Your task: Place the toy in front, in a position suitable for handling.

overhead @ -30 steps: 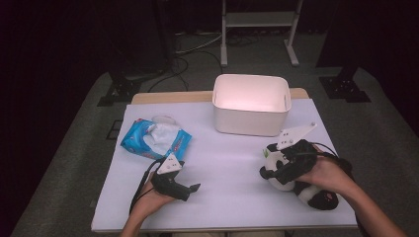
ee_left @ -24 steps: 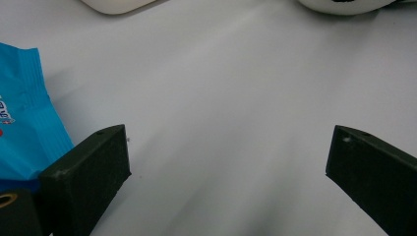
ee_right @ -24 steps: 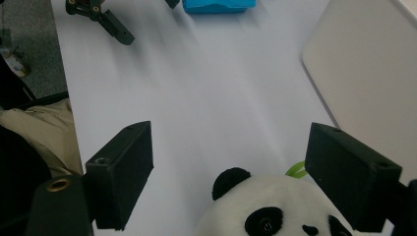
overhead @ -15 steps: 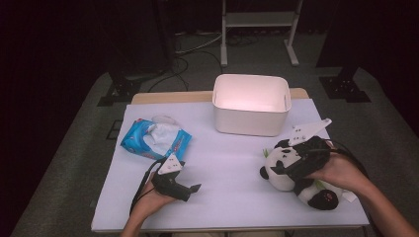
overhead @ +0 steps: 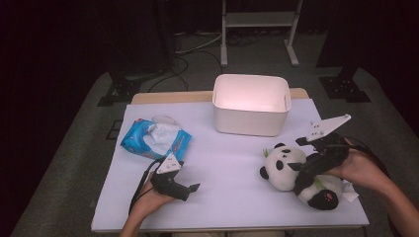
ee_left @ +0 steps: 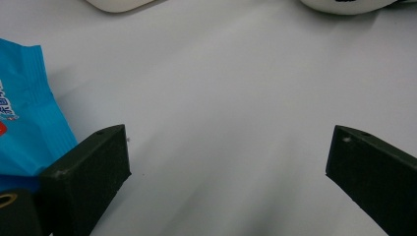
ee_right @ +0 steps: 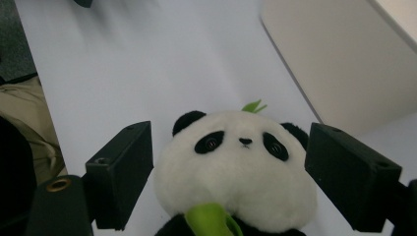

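A plush panda (overhead: 284, 165) lies on the white table (overhead: 227, 197) at the right, head toward the left. My right gripper (overhead: 299, 177) stands open over it. In the right gripper view the panda's head (ee_right: 236, 167) sits between the two black jaws, close to both, with a green leaf at its chin. My left gripper (overhead: 190, 190) rests low near the table's front left, open, with bare tabletop between its jaws (ee_left: 226, 147).
A white bin (overhead: 251, 103) stands at the back centre, just beyond the panda; its wall (ee_right: 344, 64) shows close by. A blue wipes pack (overhead: 155, 138) lies at the left, right beside my left gripper's jaw (ee_left: 24, 113). Dark floor and stands surround the table.
My right gripper has drawn back to the right and tilted, uncovering the panda's head, which now sits between its jaws. The left gripper has stayed put.
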`<state>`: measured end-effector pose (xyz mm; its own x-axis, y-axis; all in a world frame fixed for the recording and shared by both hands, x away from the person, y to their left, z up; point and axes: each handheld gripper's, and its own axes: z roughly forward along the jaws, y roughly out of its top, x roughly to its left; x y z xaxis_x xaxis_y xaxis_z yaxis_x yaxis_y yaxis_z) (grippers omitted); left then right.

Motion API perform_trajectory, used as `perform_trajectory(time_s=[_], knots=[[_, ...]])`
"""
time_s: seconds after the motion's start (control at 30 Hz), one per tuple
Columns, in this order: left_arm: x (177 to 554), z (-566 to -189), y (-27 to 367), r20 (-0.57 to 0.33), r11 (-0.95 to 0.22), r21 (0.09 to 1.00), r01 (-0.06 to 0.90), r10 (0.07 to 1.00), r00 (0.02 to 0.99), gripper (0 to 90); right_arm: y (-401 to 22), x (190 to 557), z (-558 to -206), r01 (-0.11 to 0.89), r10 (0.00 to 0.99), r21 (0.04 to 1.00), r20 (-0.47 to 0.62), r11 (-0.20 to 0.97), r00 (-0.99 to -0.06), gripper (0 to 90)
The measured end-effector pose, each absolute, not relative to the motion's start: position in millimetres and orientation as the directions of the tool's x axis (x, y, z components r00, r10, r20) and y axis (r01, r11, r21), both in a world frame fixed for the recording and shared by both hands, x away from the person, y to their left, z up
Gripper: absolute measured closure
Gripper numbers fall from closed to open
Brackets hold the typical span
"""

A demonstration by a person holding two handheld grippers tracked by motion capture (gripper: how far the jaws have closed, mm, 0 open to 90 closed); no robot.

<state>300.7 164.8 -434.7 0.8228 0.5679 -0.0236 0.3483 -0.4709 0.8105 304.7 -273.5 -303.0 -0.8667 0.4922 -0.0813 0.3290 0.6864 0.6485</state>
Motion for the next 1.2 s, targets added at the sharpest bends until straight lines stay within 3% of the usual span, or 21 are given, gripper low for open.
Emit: perform_trajectory(time_s=[0.27, 0.53, 0.87, 1.0, 1.2], knots=[[301, -436, 163, -0.021, -0.480, 0.805, 0.348, 0.563, 0.826, 2.1, -288, 303, -309, 0.361, 0.506, 0.614, -0.073, 0.701, -0.859, 18.1], [301, -436, 163, -0.023, -0.482, 0.803, 0.350, 0.562, 0.827, 2.1, -300, 300, -318, 0.378, 0.508, 0.589, -0.064, 0.714, -0.859, 26.6], [302, -438, 165, -0.032, -0.475, 0.803, 0.359, 0.568, 0.822, 2.1, -311, 302, -331, 0.406, 0.516, 0.568, -0.039, 0.716, -0.856, 47.3], [302, -439, 164, -0.031, -0.479, 0.801, 0.358, 0.565, 0.824, 2.1, -314, 302, -331, 0.419, 0.532, 0.574, -0.034, 0.703, -0.846, 63.2], [302, -439, 165, -0.031, -0.480, 0.800, 0.359, 0.566, 0.824, 2.1, -315, 302, -328, 0.404, 0.526, 0.571, -0.058, 0.715, -0.849, 72.0]])
